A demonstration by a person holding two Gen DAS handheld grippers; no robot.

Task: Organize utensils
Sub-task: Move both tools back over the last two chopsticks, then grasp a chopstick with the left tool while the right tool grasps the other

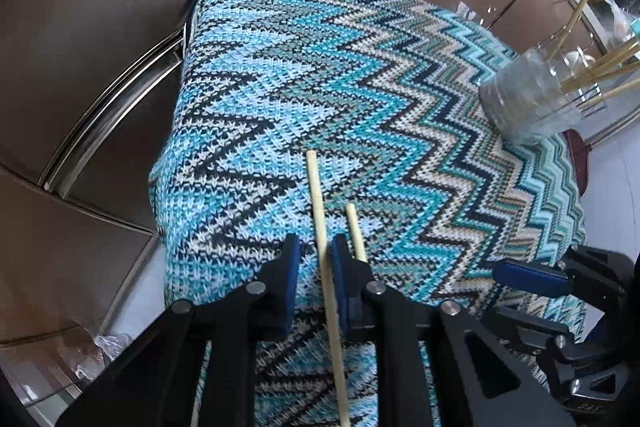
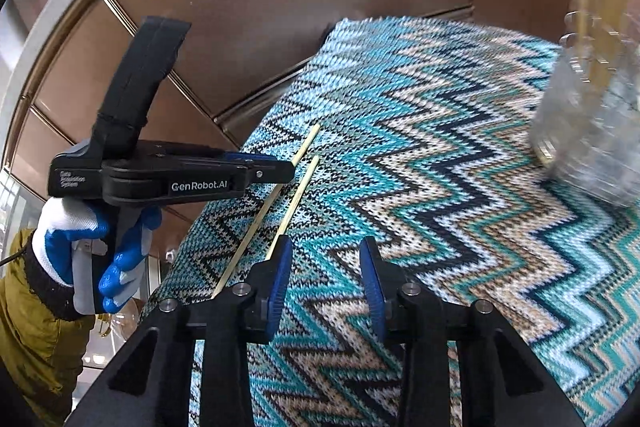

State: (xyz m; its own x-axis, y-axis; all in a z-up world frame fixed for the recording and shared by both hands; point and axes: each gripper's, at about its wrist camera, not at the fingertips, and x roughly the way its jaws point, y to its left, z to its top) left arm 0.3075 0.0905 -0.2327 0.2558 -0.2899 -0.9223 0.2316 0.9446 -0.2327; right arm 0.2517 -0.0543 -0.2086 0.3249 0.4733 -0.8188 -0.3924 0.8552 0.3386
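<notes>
Two pale wooden chopsticks lie side by side on the zigzag knitted cloth point(image 1: 360, 75). The longer chopstick point(image 1: 320, 211) runs between the blue pads of my left gripper point(image 1: 316, 267); it lies against the right pad, and cloth shows between it and the left pad. The shorter chopstick point(image 1: 355, 231) lies just outside that right finger. In the right wrist view my right gripper point(image 2: 326, 283) stands open over bare cloth, with the near end of a chopstick point(image 2: 294, 199) just outside its left pad. My left gripper point(image 2: 286, 171) shows side-on there, in a blue-and-white gloved hand point(image 2: 80, 251).
A clear glass jar point(image 1: 528, 99) with several chopsticks stands at the cloth's far right, blurred in the right wrist view point(image 2: 592, 131). Brown cabinet panels point(image 1: 100, 7) with metal rails surround the covered table. A crumpled plastic bag point(image 1: 92, 347) lies low on the left.
</notes>
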